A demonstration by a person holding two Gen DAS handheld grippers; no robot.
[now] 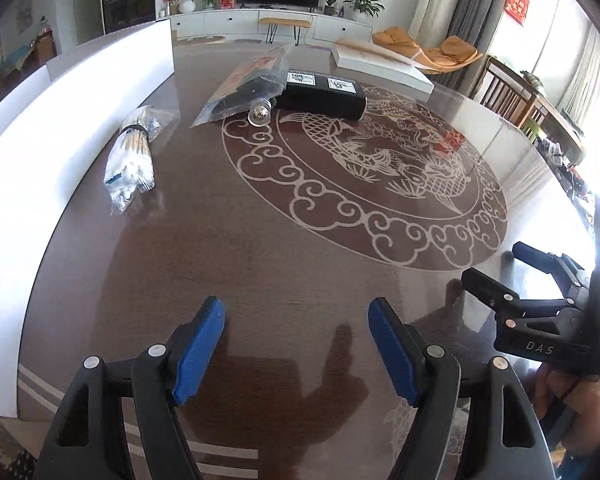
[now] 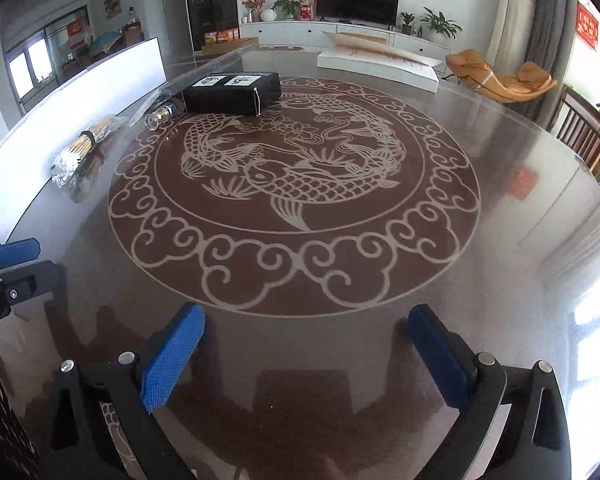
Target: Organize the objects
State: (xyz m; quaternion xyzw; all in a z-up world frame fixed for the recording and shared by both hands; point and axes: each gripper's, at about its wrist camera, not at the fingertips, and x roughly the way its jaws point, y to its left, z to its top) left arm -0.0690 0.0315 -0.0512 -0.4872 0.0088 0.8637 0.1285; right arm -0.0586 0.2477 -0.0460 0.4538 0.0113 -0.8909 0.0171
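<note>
Both tools, left tool point(image 1: 296, 344) and right tool point(image 2: 306, 354), agape, empty; black box point(image 2: 232, 92), swab bag point(image 1: 132, 160) far across table point(image 2: 520, 240).

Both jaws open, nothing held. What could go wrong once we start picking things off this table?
1. The small glass bottle lies on its side, so a nudge may roll it across the glossy table.
2. The bagged cotton swabs sit in loose, slippery plastic.
3. The plastic pouch leans on the black box; moving one may shift the other.

Bright window glare, fisheye-warped edges
</note>
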